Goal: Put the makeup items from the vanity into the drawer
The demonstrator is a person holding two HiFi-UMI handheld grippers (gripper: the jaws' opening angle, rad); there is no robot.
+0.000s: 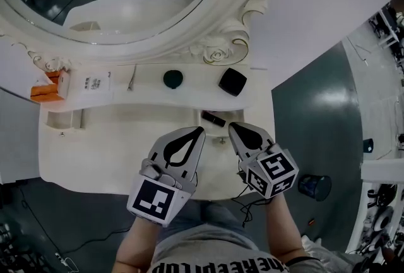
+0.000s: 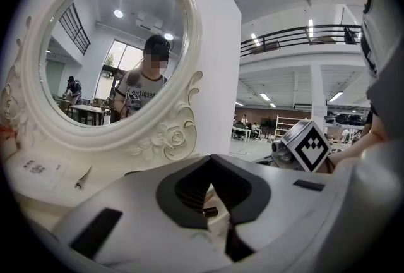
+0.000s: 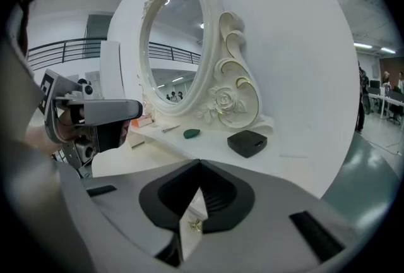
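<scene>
On the vanity's raised shelf point(image 1: 196, 85) lie a dark green round item point(image 1: 173, 79), a black compact point(image 1: 232, 81) and a thin metal tool point(image 1: 132, 78). Below the shelf a small drawer point(image 1: 218, 136) with a gold knob stands pulled out, and a dark tube point(image 1: 213, 119) lies in it. My left gripper point(image 1: 201, 131) hovers just in front of the drawer, shut and empty. My right gripper point(image 1: 232, 127) is beside it on the right, also shut with nothing held. Through the slit of the right gripper point(image 3: 201, 164) I see the drawer front's knob point(image 3: 197, 224).
An orange box point(image 1: 49, 87) and a white card point(image 1: 96, 83) sit at the shelf's left end. A second small drawer point(image 1: 63, 120) is pulled out at the left. The oval mirror point(image 1: 126, 0) rises behind the shelf. Cables trail on the floor below.
</scene>
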